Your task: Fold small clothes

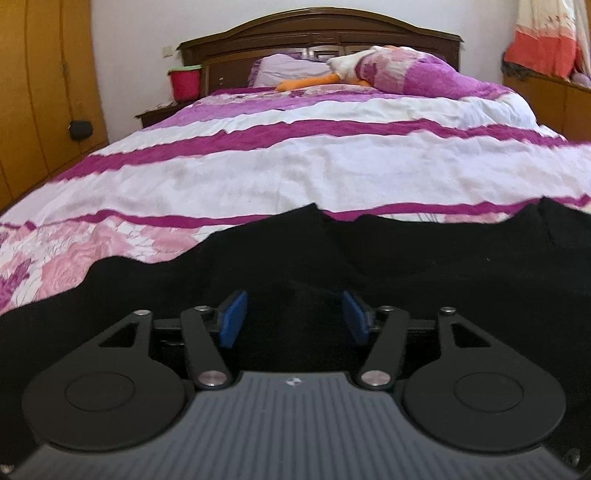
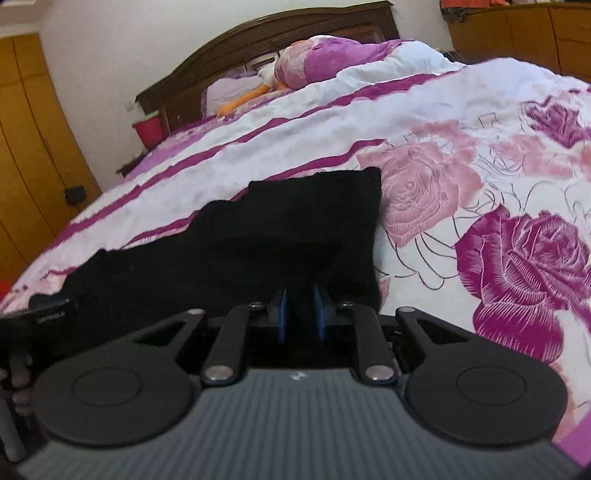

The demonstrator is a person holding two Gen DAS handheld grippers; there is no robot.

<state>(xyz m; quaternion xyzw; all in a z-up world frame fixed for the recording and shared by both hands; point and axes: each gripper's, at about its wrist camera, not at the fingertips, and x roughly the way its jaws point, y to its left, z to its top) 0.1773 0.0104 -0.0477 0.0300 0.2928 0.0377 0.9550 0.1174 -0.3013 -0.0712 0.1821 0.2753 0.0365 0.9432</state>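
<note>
A black garment (image 1: pixel 406 258) lies spread on the flowered bedspread at the near end of the bed; it also shows in the right wrist view (image 2: pixel 280 236). My left gripper (image 1: pixel 293 317) is open, its blue pads wide apart over the garment's near edge. My right gripper (image 2: pixel 300 314) has its blue pads close together with black cloth between them, near the garment's right near corner. The other gripper's body shows at the left edge of the right wrist view (image 2: pixel 48 314).
The bed (image 1: pixel 295 166) stretches ahead with a pink, purple and white cover. Pillows and an orange soft toy (image 1: pixel 306 82) lie by the dark wooden headboard (image 1: pixel 317 33). A red bucket (image 1: pixel 184 83) stands on a bedside table. Wooden wardrobes (image 1: pixel 37 92) line the left wall.
</note>
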